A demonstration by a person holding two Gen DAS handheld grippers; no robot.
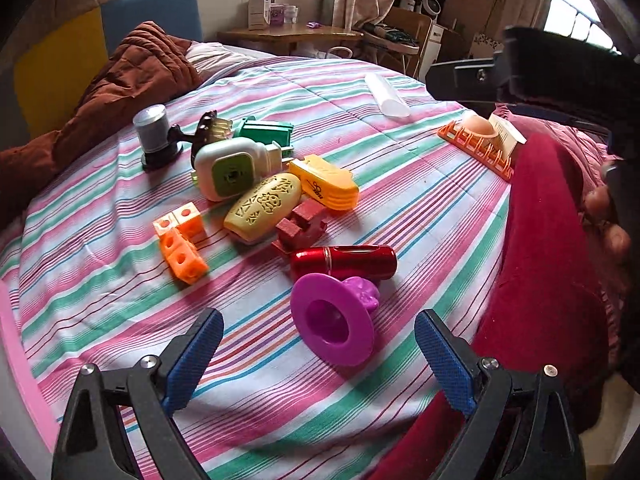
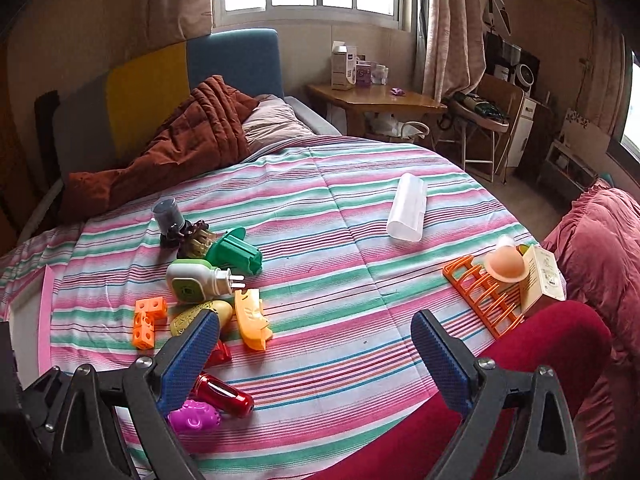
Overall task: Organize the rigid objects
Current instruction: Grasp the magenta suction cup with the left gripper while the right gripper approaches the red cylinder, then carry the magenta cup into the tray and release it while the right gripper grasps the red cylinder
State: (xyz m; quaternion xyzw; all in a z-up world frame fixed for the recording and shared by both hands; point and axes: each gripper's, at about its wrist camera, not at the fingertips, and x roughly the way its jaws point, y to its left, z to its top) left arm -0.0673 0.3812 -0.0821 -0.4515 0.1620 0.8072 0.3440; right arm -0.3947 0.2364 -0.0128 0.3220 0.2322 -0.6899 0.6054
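Closest, seen from the left wrist: left gripper (image 1: 318, 354) with blue pads wide apart, holding nothing, aimed over a striped bedspread (image 1: 100, 280). Just ahead, slightly right of centre: purple suction-cup toy (image 1: 334, 326), flared disc facing the camera, lying nearer this gripper than the other. Touching behind the toy: red cylinder (image 1: 343, 262), long axis crosswise. Beyond the toy: maroon block, yellow cases, orange cubes (image 1: 180, 242), plug-in freshener, green piece, grey jar.

From the right wrist: right gripper (image 2: 316, 354), also spread and empty, with the purple toy low left beside its left pad. Shown more fully here: orange rack (image 2: 482, 298) far right of the toy, holding a peach cup and a box; white tube (image 2: 406, 208) farther back.
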